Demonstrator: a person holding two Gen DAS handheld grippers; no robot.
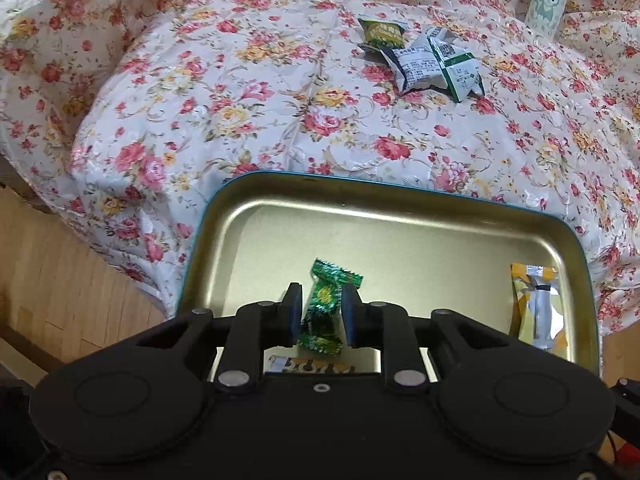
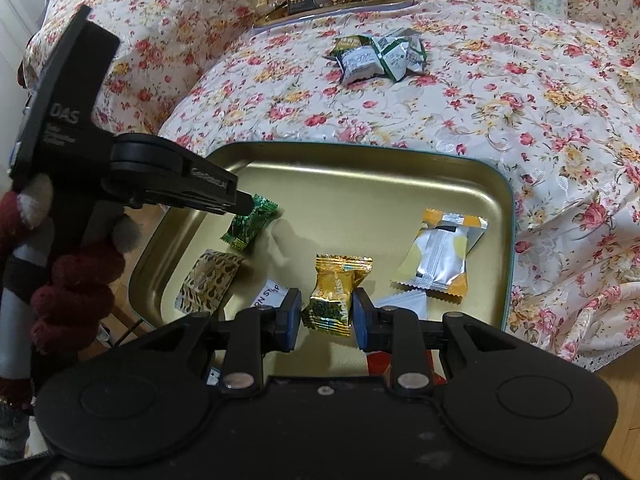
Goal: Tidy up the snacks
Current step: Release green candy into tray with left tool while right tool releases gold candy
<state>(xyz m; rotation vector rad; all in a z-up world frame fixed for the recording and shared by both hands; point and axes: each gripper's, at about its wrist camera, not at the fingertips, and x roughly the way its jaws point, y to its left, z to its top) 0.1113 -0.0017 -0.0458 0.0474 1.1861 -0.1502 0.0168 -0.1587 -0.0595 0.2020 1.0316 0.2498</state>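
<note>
Two pinches over the tray (image 2: pixel 505 216): left fingers (image 1: pixel 320 314) on green candy (image 1: pixel 326 304), right fingers (image 2: pixel 326 318) on gold candy (image 2: pixel 334 296)

A floral cloth (image 1: pixel 280 92) covers the table (wood floor (image 1: pixel 60 280) beside it), with a cartoon-printed bottle (image 1: pixel 548 4) at the back.

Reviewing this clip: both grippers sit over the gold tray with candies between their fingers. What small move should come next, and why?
Probably open the left gripper fully and lift away: its green candy already hangs over the gold tray; the right gripper grips a gold candy.
</note>
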